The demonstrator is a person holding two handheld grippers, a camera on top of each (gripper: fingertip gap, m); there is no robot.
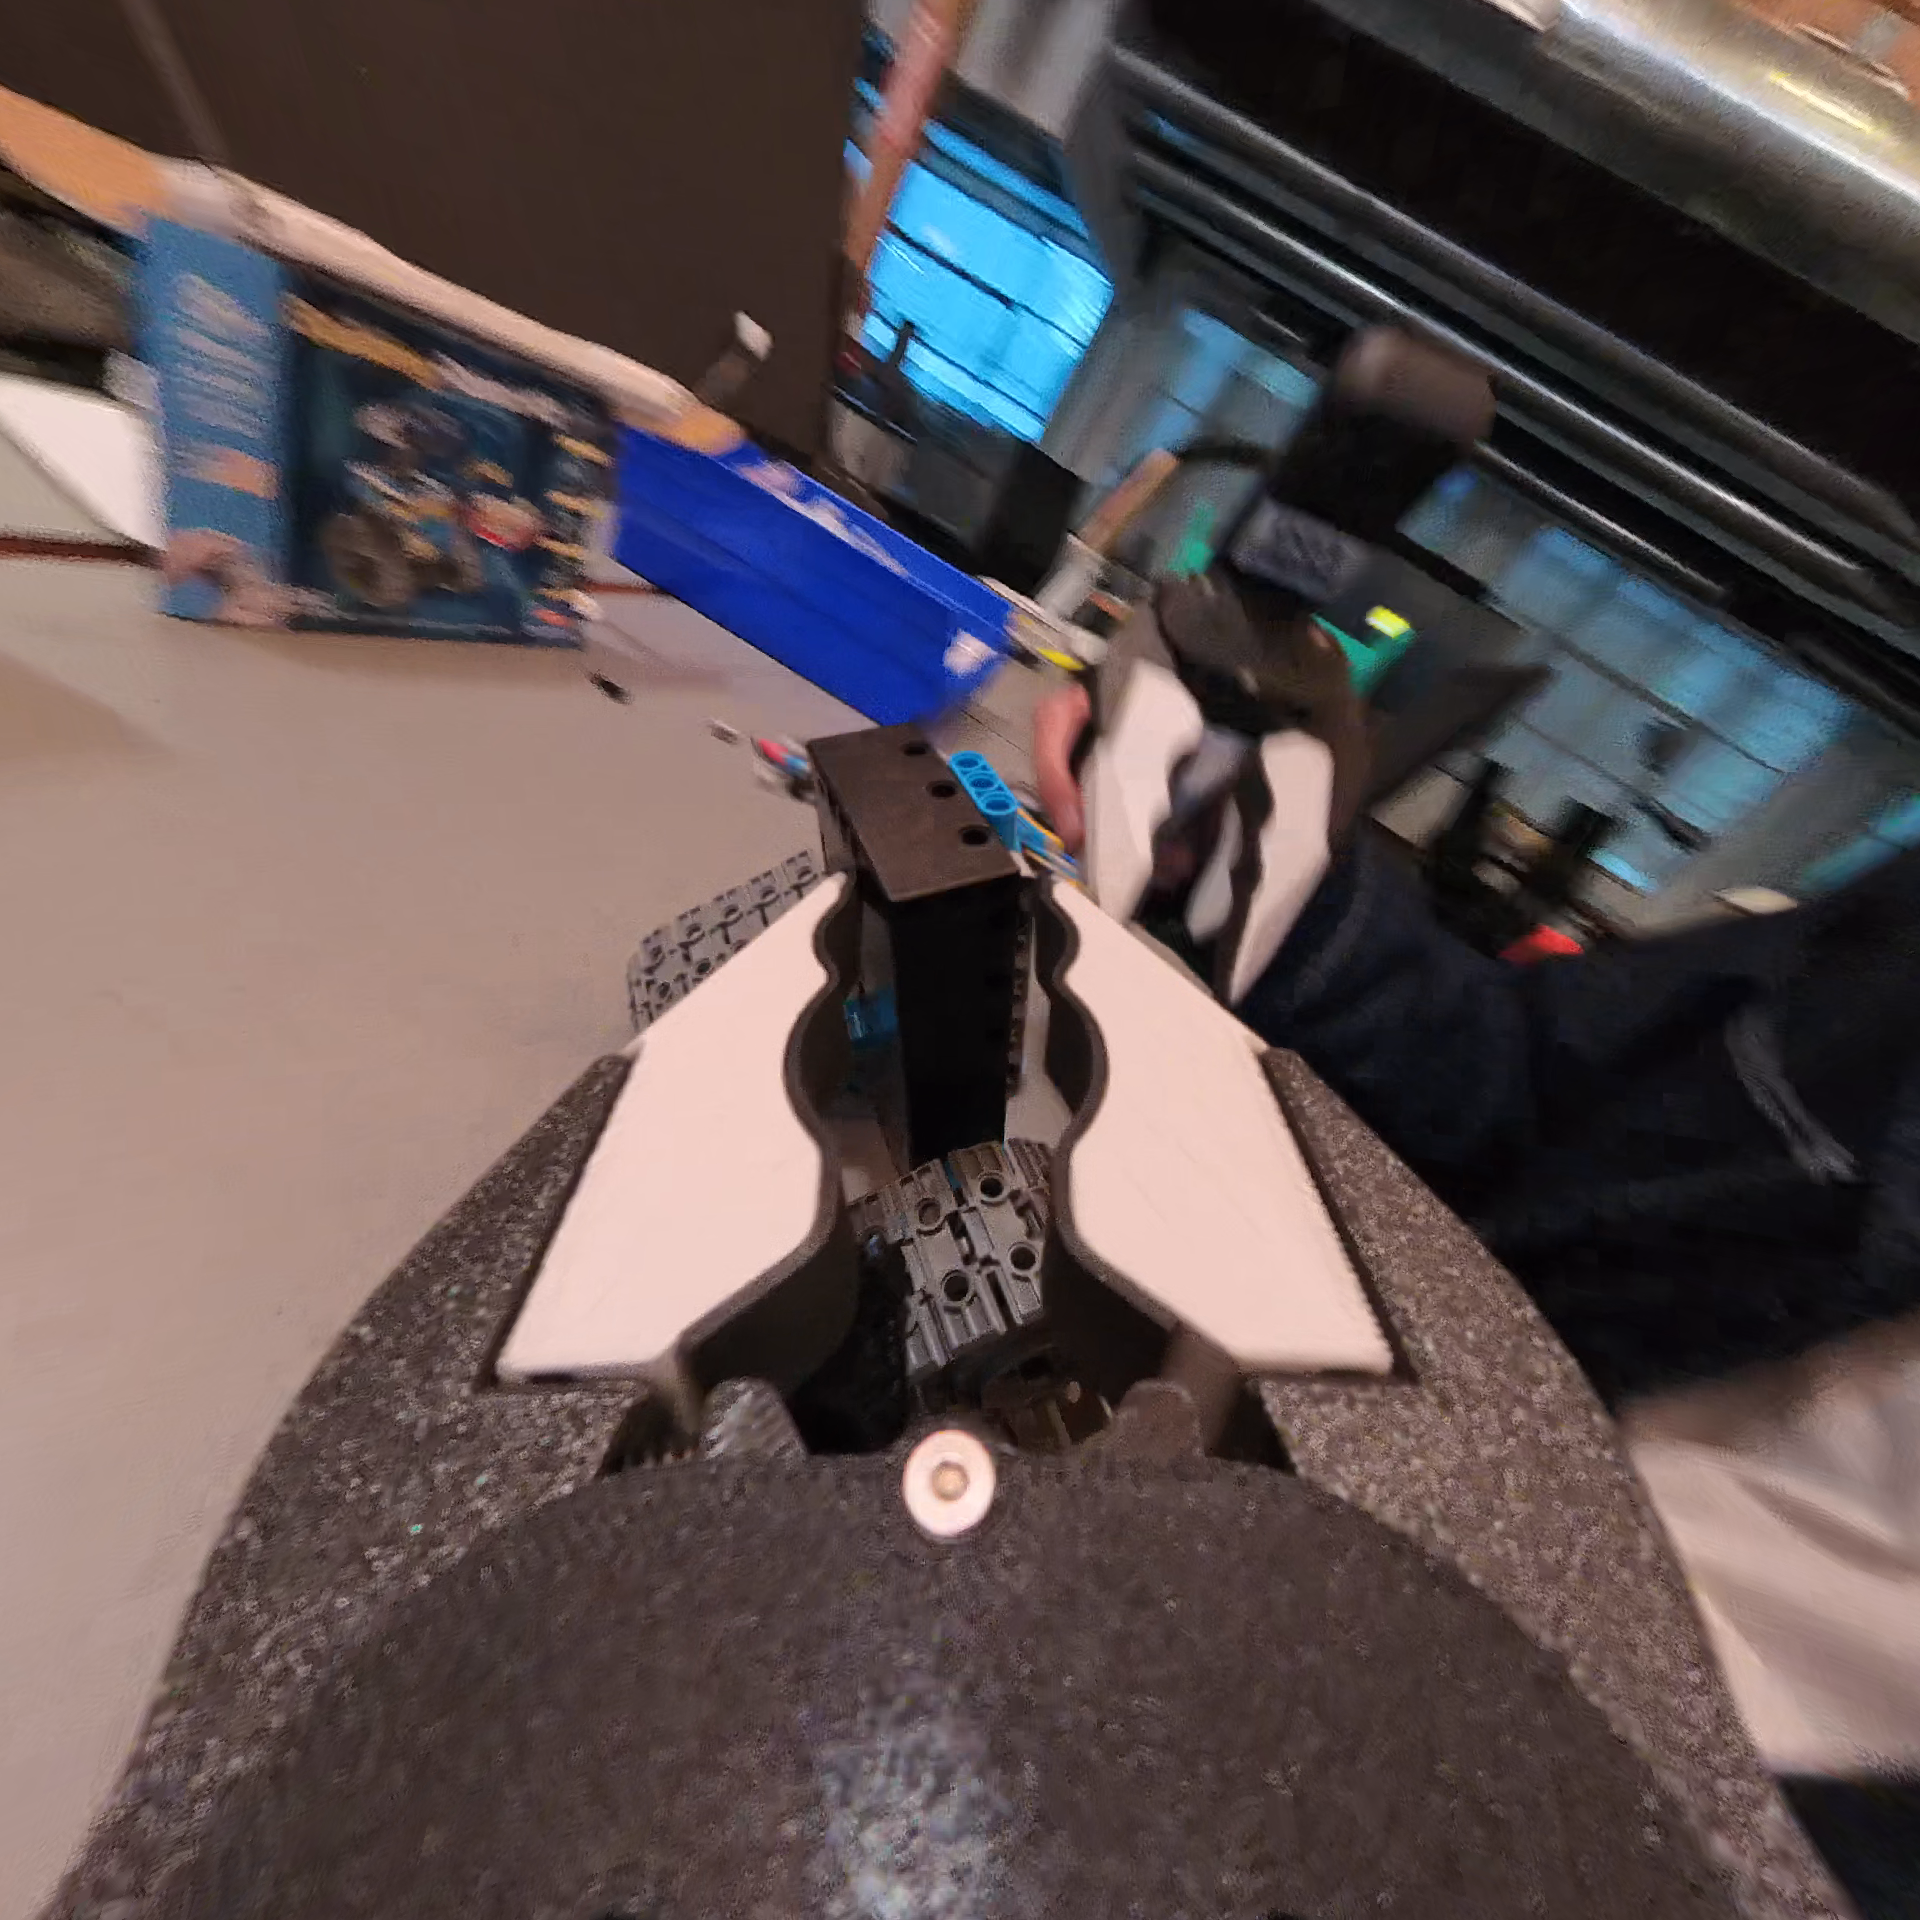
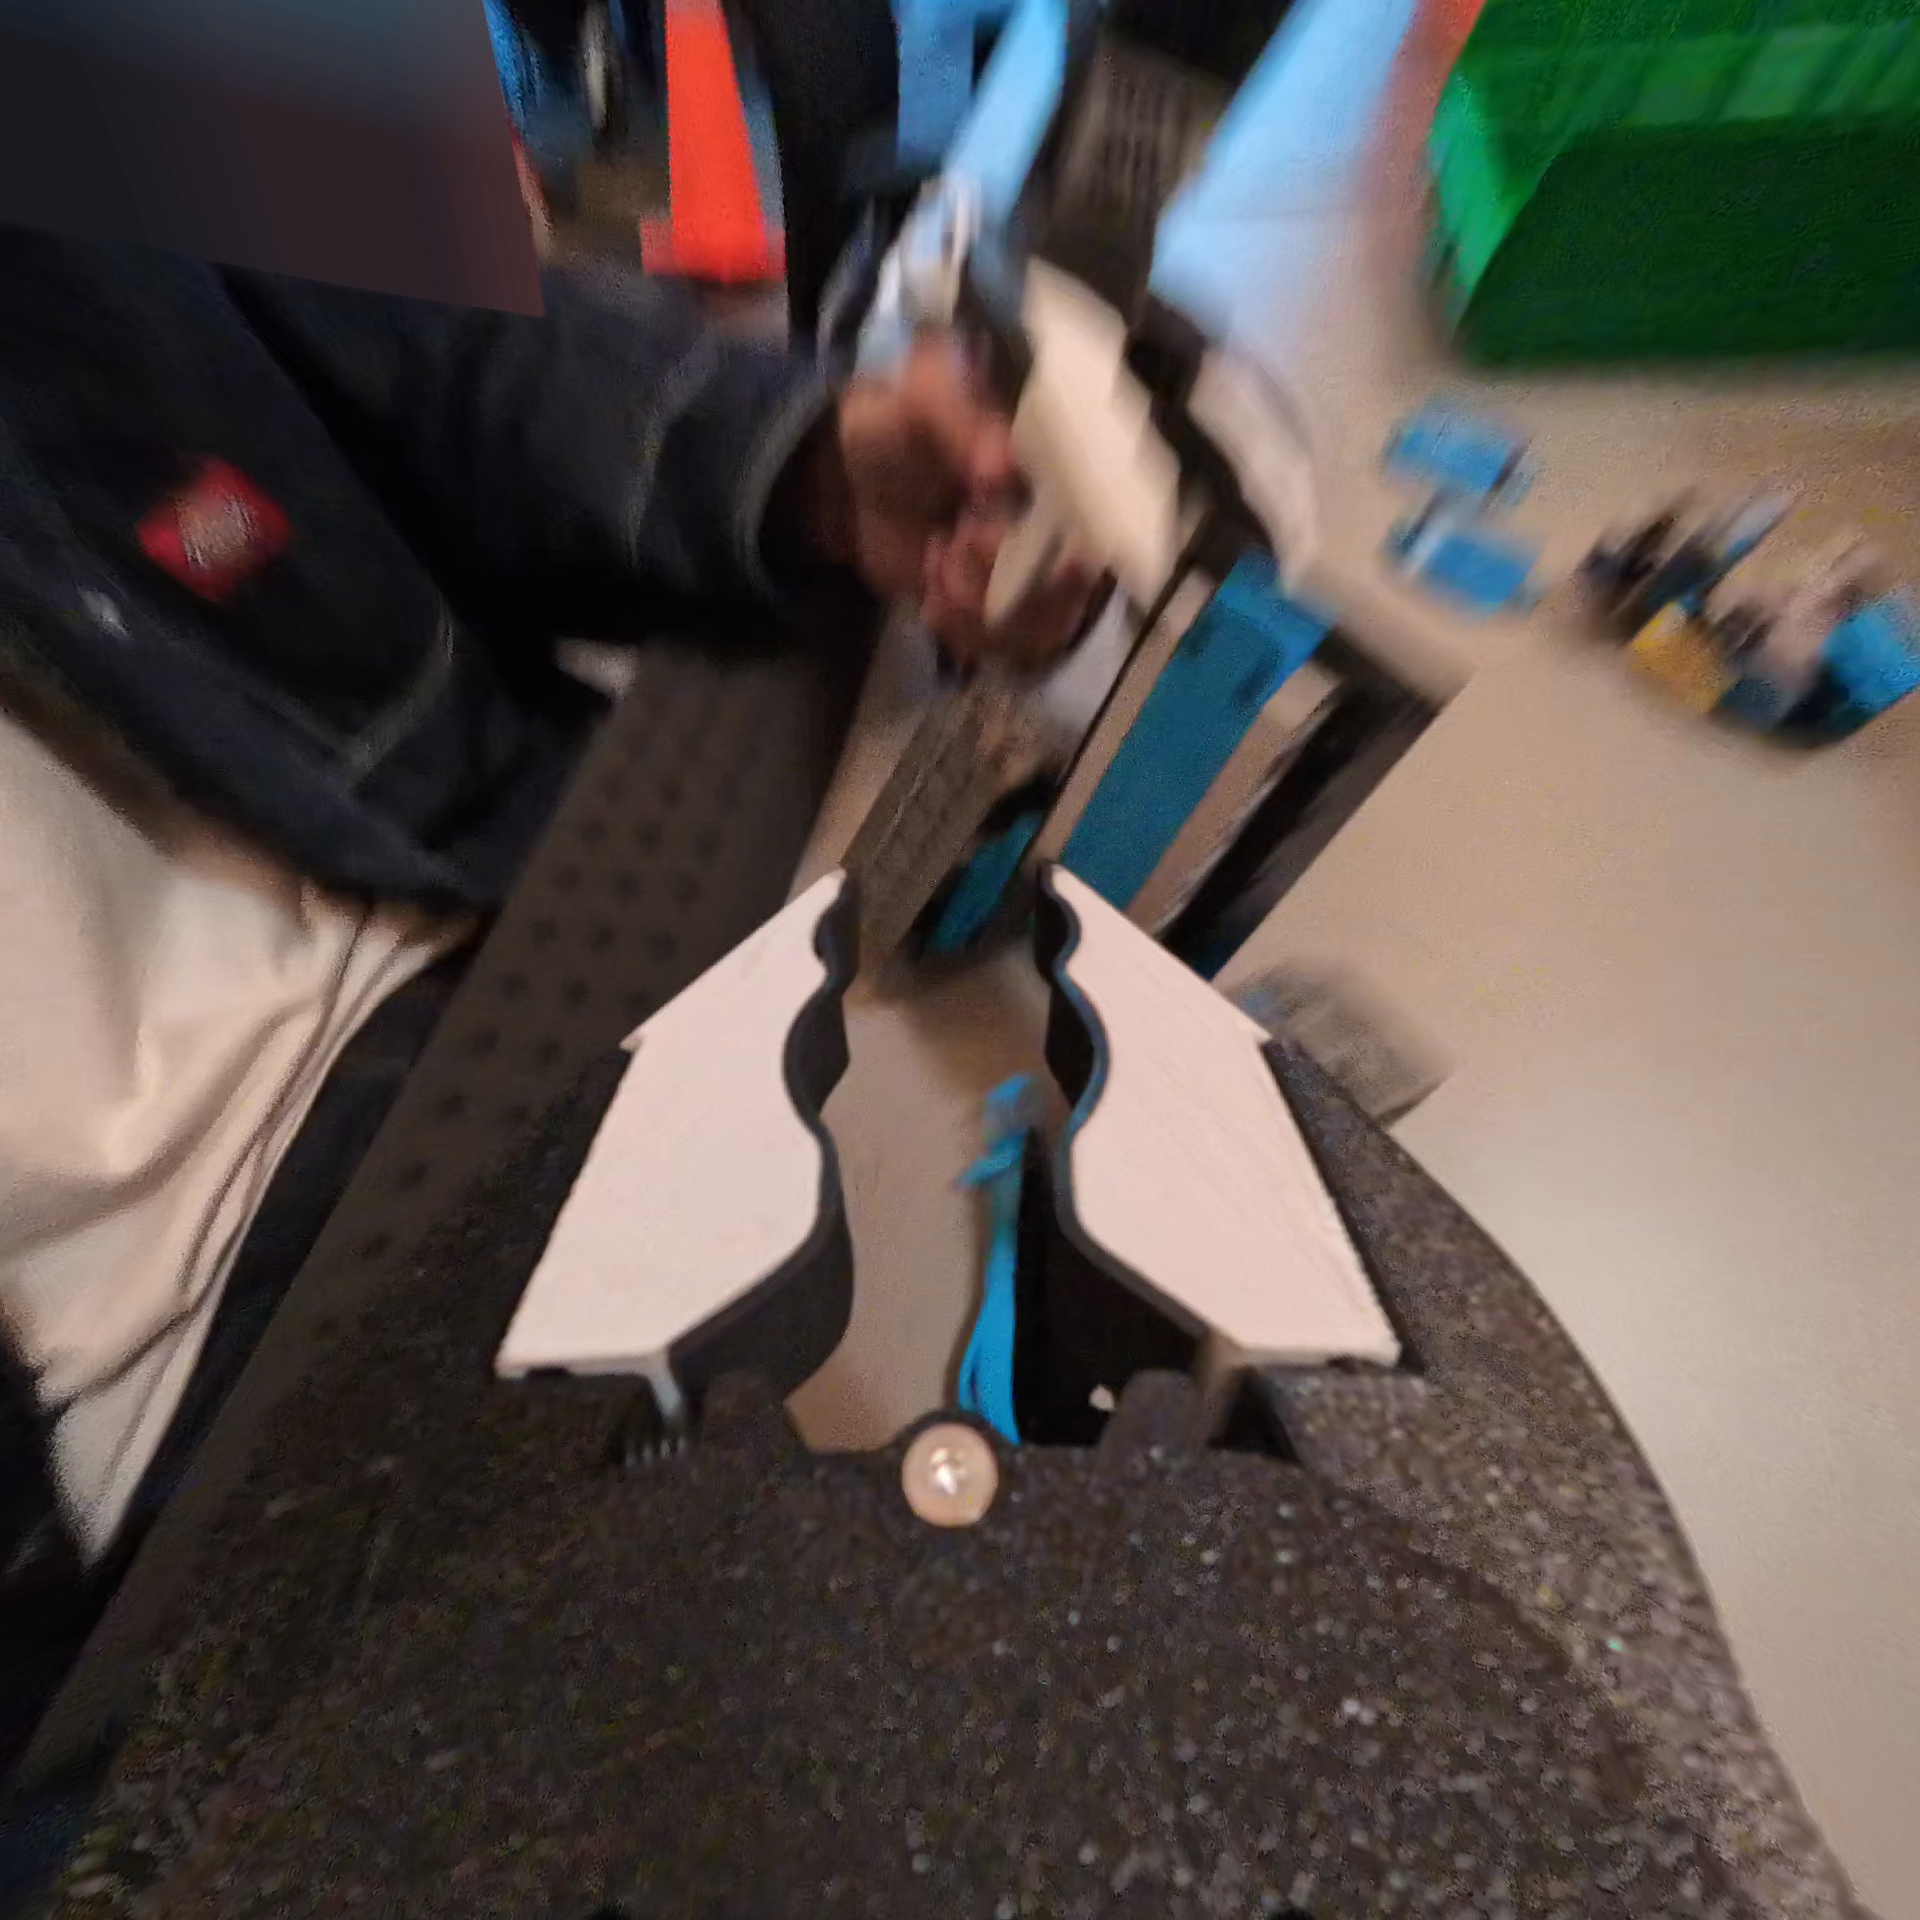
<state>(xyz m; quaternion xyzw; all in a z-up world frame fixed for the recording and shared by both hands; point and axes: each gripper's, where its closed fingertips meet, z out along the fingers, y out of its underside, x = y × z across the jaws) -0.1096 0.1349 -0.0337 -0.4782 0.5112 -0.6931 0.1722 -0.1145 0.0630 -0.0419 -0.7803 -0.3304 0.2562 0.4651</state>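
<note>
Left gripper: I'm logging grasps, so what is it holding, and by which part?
The left gripper clamps a black holed beam of a building-block model across its narrow sides, below its top end.

**Inspection: no legible markings found**

Printing was present on the blue toy box (image 1: 374,488) standing on the table (image 1: 260,935), but motion blur left it unreadable. A red patch (image 2: 213,528) on the person's dark sleeve (image 2: 436,499) was likewise too smeared to read.
</note>
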